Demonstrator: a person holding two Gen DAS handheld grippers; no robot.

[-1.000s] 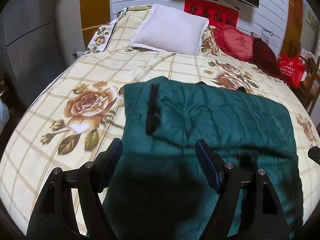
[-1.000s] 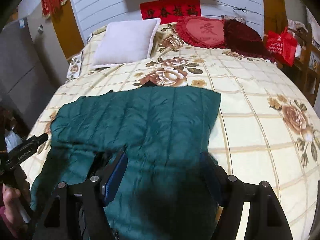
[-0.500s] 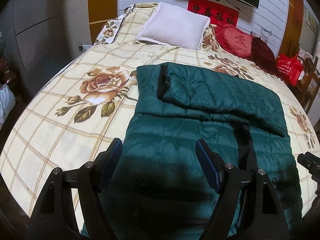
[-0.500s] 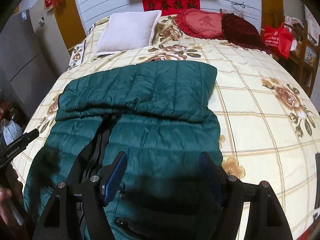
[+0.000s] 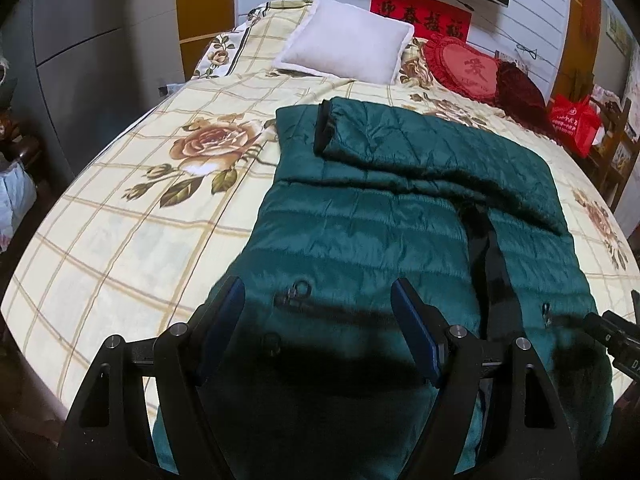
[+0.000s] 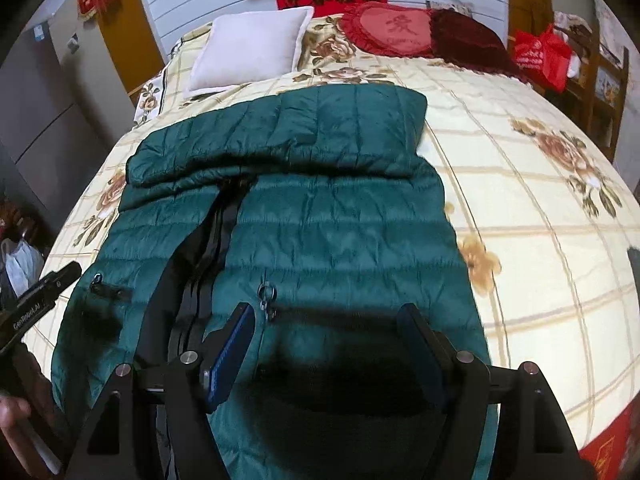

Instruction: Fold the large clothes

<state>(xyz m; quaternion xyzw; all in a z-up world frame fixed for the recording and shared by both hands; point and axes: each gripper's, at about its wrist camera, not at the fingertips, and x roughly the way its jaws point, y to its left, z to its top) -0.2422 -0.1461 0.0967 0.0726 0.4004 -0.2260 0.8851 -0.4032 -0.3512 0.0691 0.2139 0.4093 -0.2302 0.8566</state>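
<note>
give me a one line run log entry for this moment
stage: mid-fold | green puffer jacket: flat on floral bedspread, sleeve folded across top | left gripper: open, empty | right gripper: open, empty, over hem

White pillow (image 5: 347, 45), red heart cushion (image 5: 466, 68) on floral bedspread (image 5: 120, 216); red bag (image 6: 540, 56) beside.
</note>
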